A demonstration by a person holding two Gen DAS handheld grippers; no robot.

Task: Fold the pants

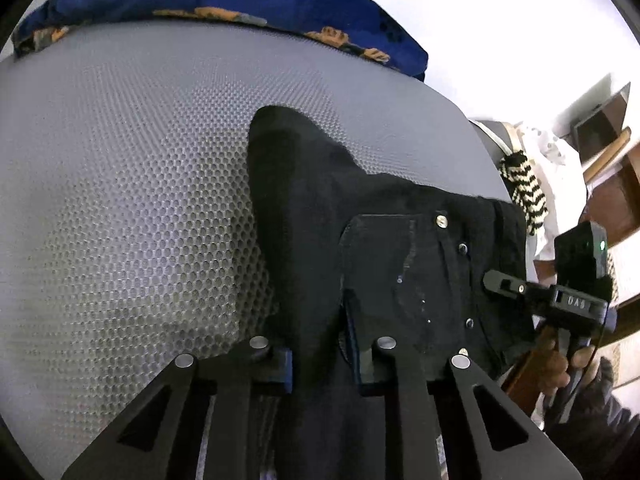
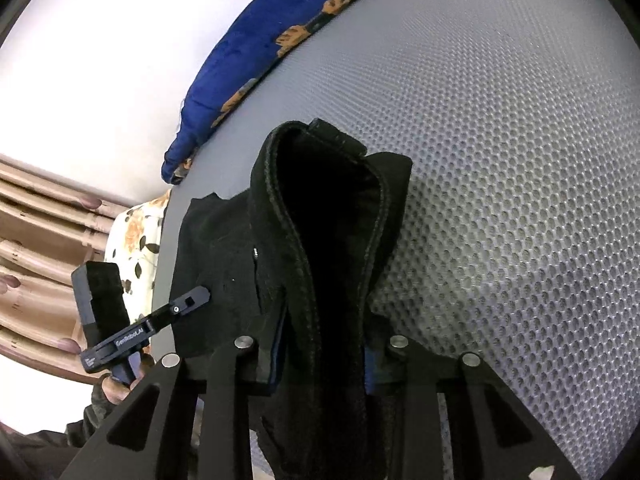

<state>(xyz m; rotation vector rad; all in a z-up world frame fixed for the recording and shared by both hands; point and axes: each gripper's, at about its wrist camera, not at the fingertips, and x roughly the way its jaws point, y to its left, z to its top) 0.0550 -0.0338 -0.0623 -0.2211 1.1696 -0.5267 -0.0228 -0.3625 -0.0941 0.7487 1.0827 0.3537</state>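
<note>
Clearly the black pants (image 1: pixel 320 208) are the thing in hand: dark denim with metal rivets, lying bunched on a grey honeycomb-mesh mattress (image 1: pixel 140 180) and partly lifted off it. In the left wrist view the cloth runs from the fingers at 6 o'clock up toward 12 o'clock, ending in a rounded fold, with the riveted pocket part spreading toward 3 o'clock. In the right wrist view a thick hemmed band of the pants (image 2: pixel 328 220) rises from 6 o'clock toward 12 o'clock and loops over at its top. The garment's full long axis cannot be told, since much of it is gathered or out of view.

The left gripper (image 1: pixel 320 360) is clenched on a ridge of the fabric, which passes between its fingers (image 1: pixel 276 364). The right gripper (image 2: pixel 324 360) likewise grasps the hemmed band, the cloth pinched between its fingers (image 2: pixel 374 364). Each gripper also shows in the other's view, at 3 o'clock and at 8 o'clock, held in a person's hand (image 1: pixel 556 364).

Judging by this, the step is a two-point lift of one edge to carry it over for a fold. The next move calls for keeping both grips level and the cloth taut between them, then laying the edge down squarely.

Beyond the pants, a blue paw-print blanket (image 1: pixel 240 0) lies along the mattress's far edge, and a black-and-white striped cloth (image 1: pixel 524 192) hangs off at 3 o'clock.
</note>
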